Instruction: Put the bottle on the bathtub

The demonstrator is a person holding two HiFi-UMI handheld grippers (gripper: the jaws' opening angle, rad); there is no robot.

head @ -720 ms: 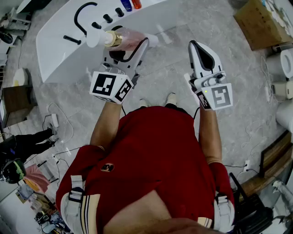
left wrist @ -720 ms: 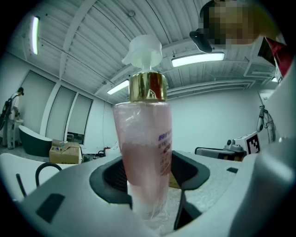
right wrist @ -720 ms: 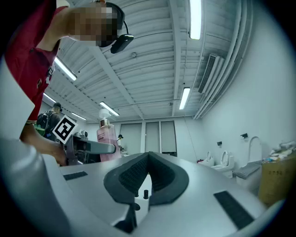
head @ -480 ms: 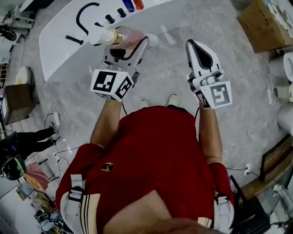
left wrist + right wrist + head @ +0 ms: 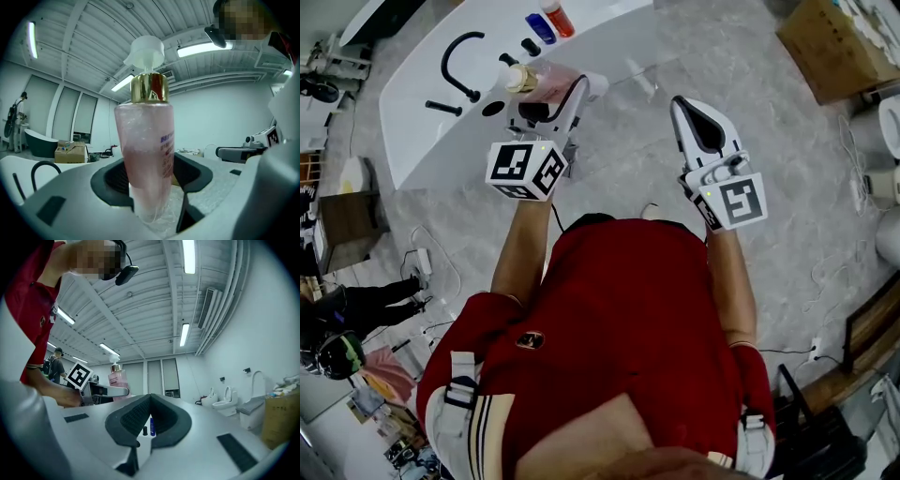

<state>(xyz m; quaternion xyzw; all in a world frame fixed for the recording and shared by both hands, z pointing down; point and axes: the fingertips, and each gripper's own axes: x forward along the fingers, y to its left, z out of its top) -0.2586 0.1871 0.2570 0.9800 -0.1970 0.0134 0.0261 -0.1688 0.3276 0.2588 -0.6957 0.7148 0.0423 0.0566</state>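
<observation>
Bottle [image 5: 145,154]: clear-walled, pink liquid inside, gold collar, white pump head. A denser pink is noted in the lower part and a paler one above, so the fill is judged partial. The bottle is clamped low on its body by the left gripper [image 5: 551,96]. The jaws are spread wide around it, pads pressed on both sides, and the bottle stands upright between them. In the head view it is carried at the near edge of the white bathtub [image 5: 417,112]. As far as can be judged, it is not yet set down.

Handling, judged: wall stiff and smooth, probably slippery; moderate weight from the liquid; made tippy by the tall pump. The lower body, as now, is the place to be gripped, never the pump or collar. A flat stretch of rim is needed for the base.

On the bathtub rim are seen a black faucet [image 5: 457,58], black knobs, and two small bottles, one blue [image 5: 540,28] and one red [image 5: 558,17]. Their contents cannot be told.

Right gripper [image 5: 682,105]: jaws together, nothing between them, held well apart from the bottle, over the floor.
</observation>
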